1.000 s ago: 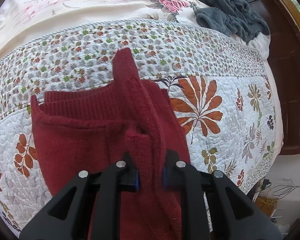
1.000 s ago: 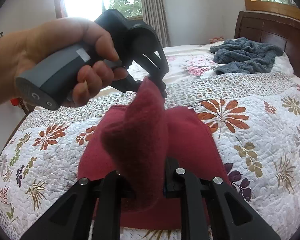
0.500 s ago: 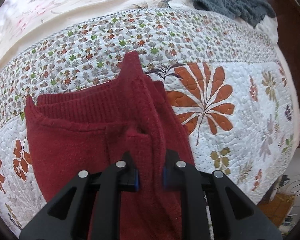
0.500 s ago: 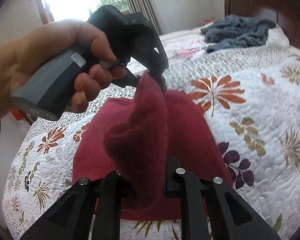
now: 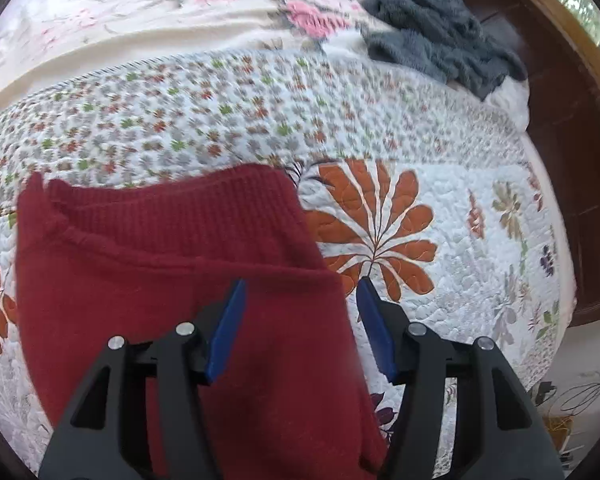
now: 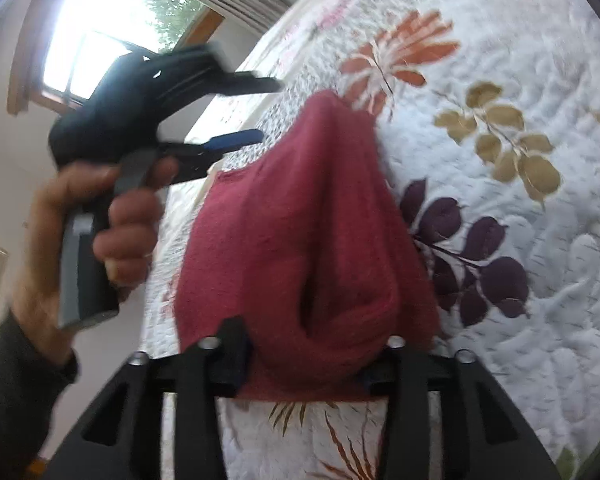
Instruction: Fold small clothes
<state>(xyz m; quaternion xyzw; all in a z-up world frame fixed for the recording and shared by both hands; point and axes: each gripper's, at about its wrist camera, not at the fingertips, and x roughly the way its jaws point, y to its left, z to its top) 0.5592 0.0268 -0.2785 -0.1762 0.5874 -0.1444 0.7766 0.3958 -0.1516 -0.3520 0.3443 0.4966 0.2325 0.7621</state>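
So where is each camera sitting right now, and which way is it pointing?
Left wrist: on the left gripper, looking down and forward over the red knit garment on the floral quilt, toward the grey towel by the headboard; only its own open fingers show.
Right wrist: on the right gripper, looking along the bed toward the window; its open fingers straddle the bunched garment, and the left hand with its gripper shows.
Shared: garment, quilt, left gripper.

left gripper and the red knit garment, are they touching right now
Apart. In the right wrist view the left gripper hangs open in the air, with quilt showing between its fingers and the red knit garment.
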